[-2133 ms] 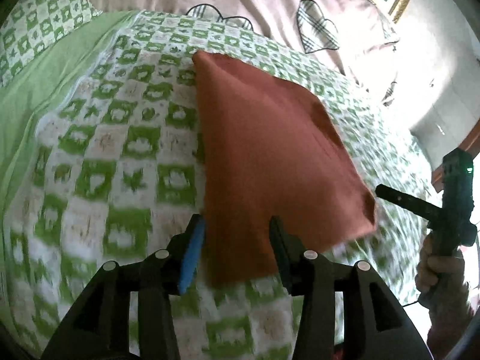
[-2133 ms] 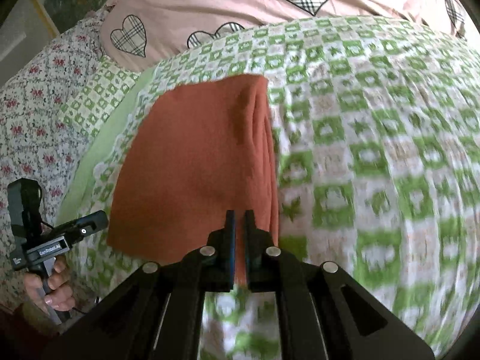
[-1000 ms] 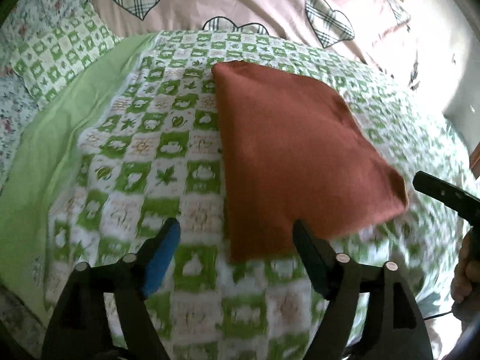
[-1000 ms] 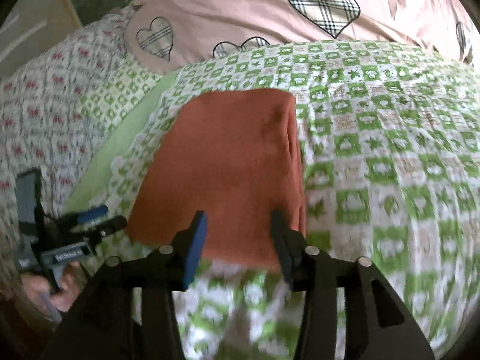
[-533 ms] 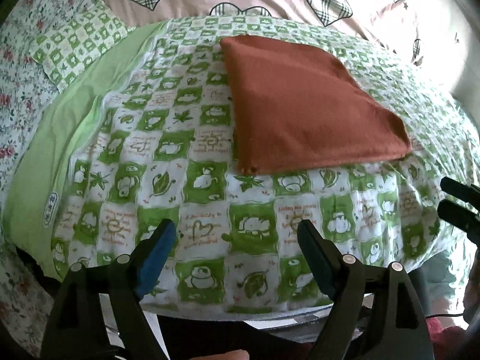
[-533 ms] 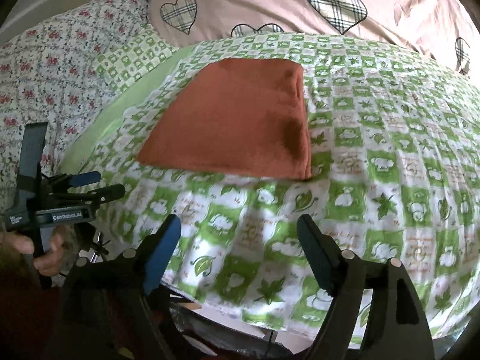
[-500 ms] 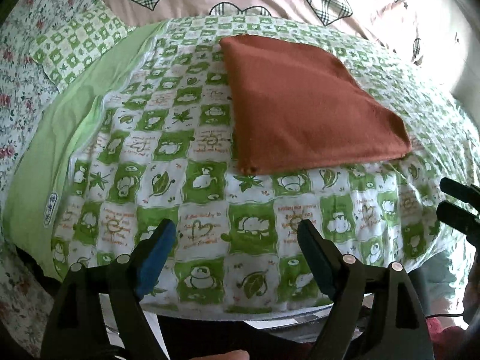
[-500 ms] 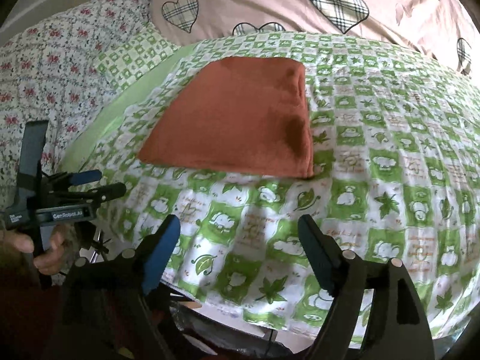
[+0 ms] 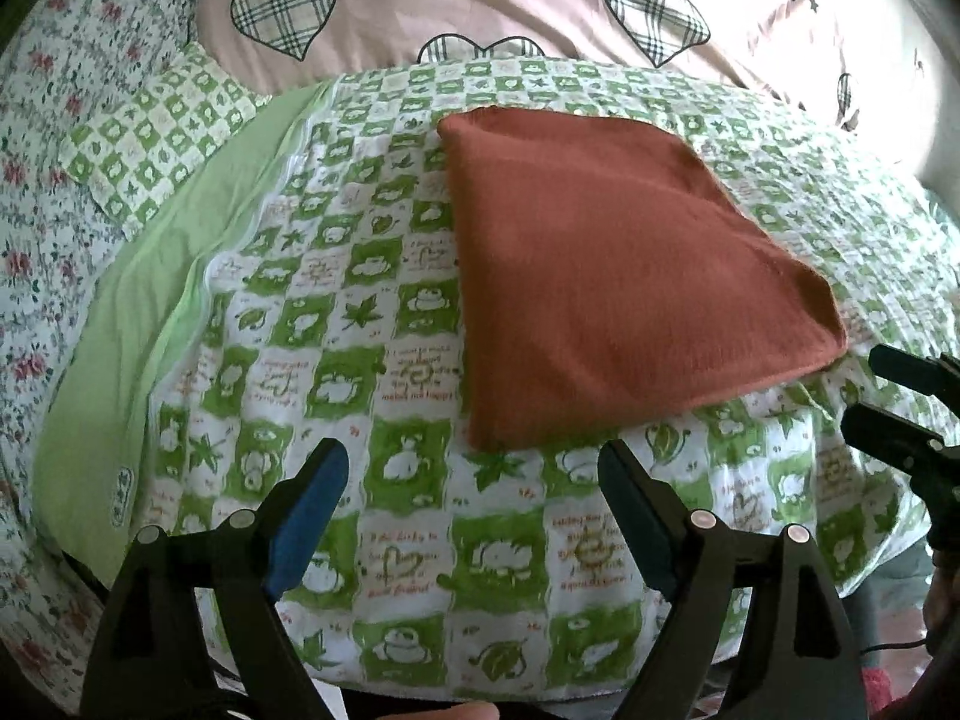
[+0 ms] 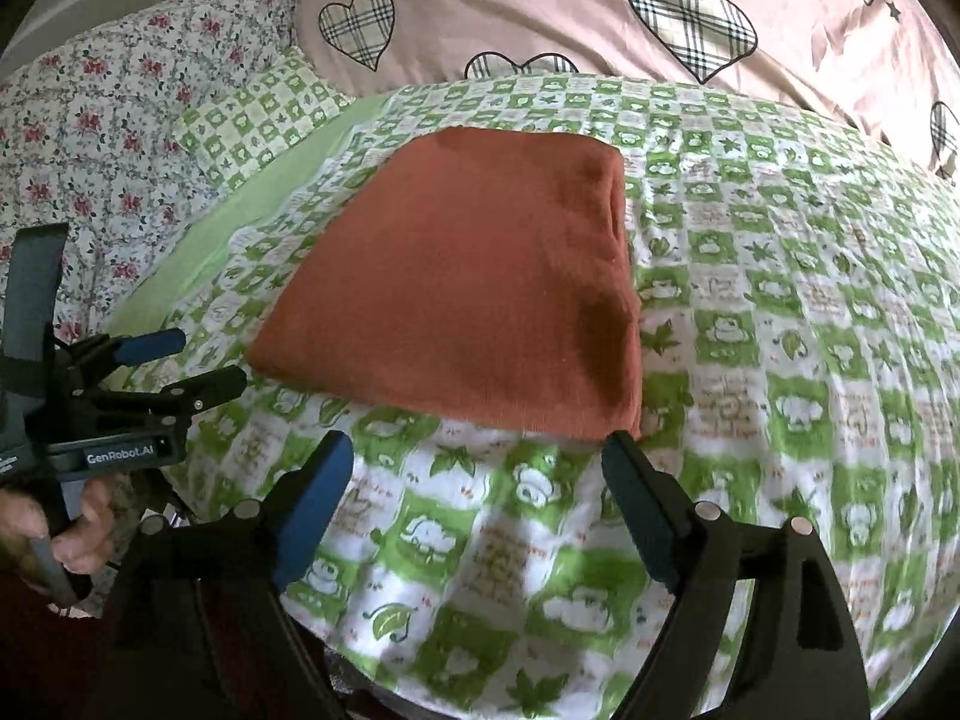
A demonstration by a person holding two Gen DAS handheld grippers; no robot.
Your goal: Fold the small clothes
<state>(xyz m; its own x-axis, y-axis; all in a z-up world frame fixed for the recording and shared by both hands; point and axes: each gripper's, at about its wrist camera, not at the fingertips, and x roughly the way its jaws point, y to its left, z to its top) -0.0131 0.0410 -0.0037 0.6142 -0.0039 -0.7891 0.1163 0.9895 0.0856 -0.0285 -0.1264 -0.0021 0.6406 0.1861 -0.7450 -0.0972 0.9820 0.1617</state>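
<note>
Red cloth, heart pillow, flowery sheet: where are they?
Red cloth (image 9: 612,276): left wrist view, middle of its folded top.
Heart pillow (image 10: 600,6): right wrist view, plain pink part between hearts.
Flowery sheet (image 10: 102,102): right wrist view, middle of flowers.

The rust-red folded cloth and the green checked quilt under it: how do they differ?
The rust-red cloth is plain, one colour all over; the green checked quilt carries squares with leaves, little figures and writing. The cloth is a small folded rectangle with a thick edge; the quilt is spread wide and hangs over the bed's near edge. Both are soft fabric lying flat, and neither gripper touches them.
</note>
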